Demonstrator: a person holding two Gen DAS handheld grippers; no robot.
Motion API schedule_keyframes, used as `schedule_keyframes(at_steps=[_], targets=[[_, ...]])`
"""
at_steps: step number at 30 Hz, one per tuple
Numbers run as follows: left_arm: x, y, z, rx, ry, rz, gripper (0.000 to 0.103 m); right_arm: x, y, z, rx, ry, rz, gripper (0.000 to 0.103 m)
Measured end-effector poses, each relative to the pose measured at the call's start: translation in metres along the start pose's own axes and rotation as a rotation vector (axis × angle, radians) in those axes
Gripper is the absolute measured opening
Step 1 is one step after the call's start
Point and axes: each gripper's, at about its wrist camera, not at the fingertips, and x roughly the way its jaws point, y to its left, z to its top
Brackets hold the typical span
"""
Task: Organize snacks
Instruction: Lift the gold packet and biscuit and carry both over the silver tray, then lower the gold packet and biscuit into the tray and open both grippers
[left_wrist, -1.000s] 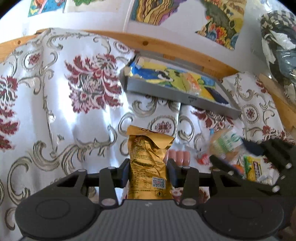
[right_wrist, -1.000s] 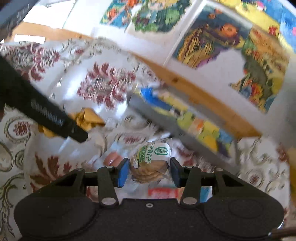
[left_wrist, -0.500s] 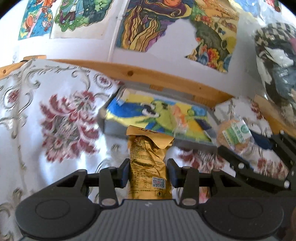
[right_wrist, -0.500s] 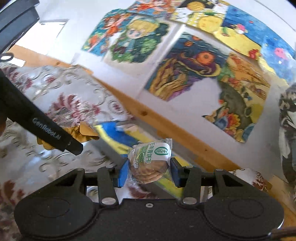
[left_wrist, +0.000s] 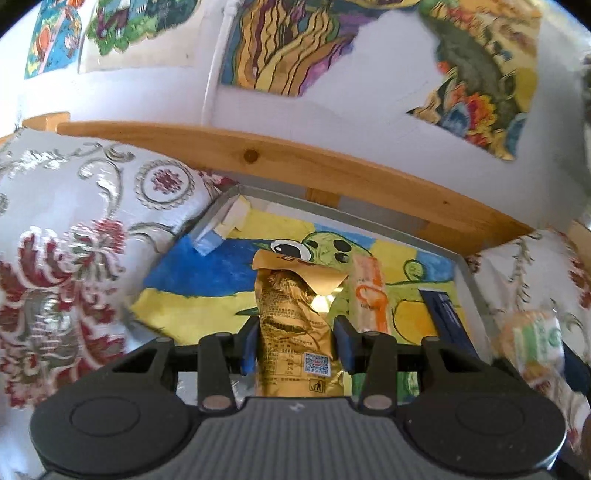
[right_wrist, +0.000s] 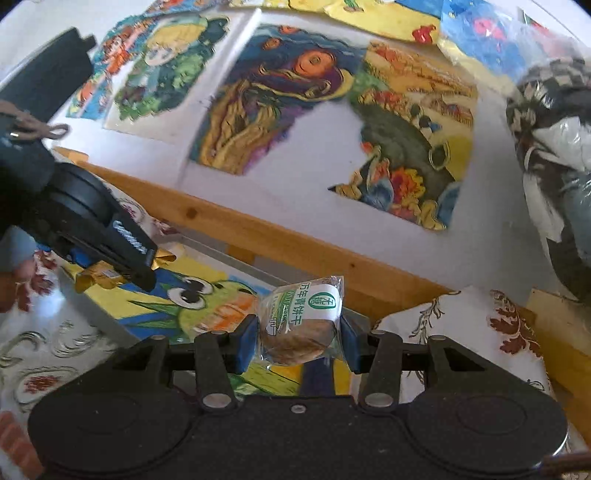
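The left hand-held gripper (left_wrist: 295, 341) is clamped on an upright gold foil snack bag (left_wrist: 293, 332), held over the grey tray (left_wrist: 466, 275) lined with a cartoon drawing. The right hand-held gripper (right_wrist: 297, 341) grips a clear-wrapped biscuit pack (right_wrist: 301, 323) with a green-and-white label, above the tray's right end.

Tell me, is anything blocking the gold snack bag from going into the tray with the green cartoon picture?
Nothing visible does. The left gripper holds the gold snack bag over the tray. An orange-and-white packet and a dark blue item sit to the right; the blue-and-yellow area left of them looks bare.
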Motion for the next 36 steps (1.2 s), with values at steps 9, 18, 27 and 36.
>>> schedule_keyframes(at_steps=[9, 18, 27, 36], targets=[[0.041, -0.025, -0.006, 0.04, 0.047, 0.046, 0.046, 0.033, -0.01, -0.011, 0.056, 0.077, 0.013, 0.049], [0.052, -0.037, -0.014, 0.088, 0.067, 0.073, 0.046, 0.052, -0.016, -0.024, 0.182, 0.193, 0.048, 0.05], [0.054, -0.038, -0.01, 0.063, 0.095, 0.071, 0.065, 0.062, -0.018, -0.031, 0.233, 0.252, 0.066, 0.06], [0.032, -0.029, -0.005, 0.024, 0.063, 0.077, 0.088, 0.05, -0.021, -0.022, 0.218, 0.189, 0.048, 0.087]])
